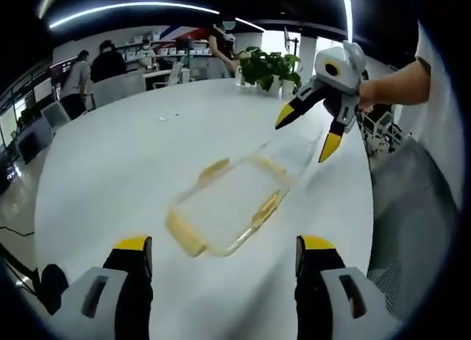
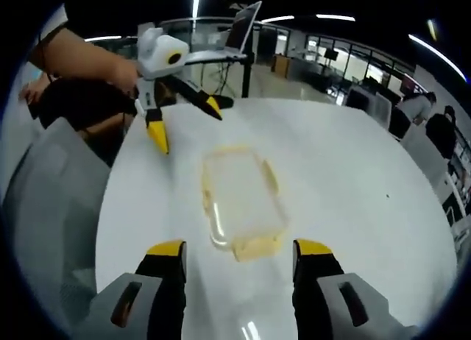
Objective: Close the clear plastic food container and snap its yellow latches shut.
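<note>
Both our grippers are wide open and holding nothing: the left gripper sits at bottom center of the left gripper view, the right gripper likewise in its own. The container lies mid-frame on the white table, well clear of both. Too blurry to tell if the lid's seated, but we'd guess the latches all still need snapping.

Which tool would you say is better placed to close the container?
Right, probably: in the left gripper view the right tool hangs open beside the container, at its far end; the left tool hangs open off to one side.
</note>
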Demonstrator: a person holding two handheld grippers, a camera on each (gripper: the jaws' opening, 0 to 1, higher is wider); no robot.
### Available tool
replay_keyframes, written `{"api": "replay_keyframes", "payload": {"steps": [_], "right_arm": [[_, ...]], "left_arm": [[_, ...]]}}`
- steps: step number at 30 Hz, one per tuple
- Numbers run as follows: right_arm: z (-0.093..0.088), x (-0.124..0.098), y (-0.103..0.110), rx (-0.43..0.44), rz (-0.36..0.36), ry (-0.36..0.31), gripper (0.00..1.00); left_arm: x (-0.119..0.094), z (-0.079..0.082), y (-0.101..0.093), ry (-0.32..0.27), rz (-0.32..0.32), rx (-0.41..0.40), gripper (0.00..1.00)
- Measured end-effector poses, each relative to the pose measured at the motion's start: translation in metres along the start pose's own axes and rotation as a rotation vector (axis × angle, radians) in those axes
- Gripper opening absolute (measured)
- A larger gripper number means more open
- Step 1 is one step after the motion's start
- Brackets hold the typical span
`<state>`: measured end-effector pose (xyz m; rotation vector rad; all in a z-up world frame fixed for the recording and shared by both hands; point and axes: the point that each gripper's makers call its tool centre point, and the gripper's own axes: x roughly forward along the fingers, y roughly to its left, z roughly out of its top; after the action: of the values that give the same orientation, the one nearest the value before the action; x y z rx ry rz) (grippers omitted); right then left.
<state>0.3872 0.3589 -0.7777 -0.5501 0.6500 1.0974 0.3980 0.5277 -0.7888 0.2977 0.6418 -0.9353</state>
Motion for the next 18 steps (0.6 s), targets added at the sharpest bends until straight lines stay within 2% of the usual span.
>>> {"api": "replay_keyframes", "payload": {"steps": [5,9,18], "right_arm": [[-0.002,0.004,-0.001,-0.030,0.014,0.028,0.57],[-0.003,0.008,-0.005,-0.044,0.027,0.049,0.56],[-0.002,0.018,-0.009,-0.079,0.046,0.085,0.55]], "left_arm": [[0.002,-0.001,0.006,0.030,-0.013,0.041,0.79],[0.004,0.002,0.007,0.029,-0.028,0.042,0.79],[0.011,-0.004,0.011,0.079,-0.053,0.091,0.78]]}}
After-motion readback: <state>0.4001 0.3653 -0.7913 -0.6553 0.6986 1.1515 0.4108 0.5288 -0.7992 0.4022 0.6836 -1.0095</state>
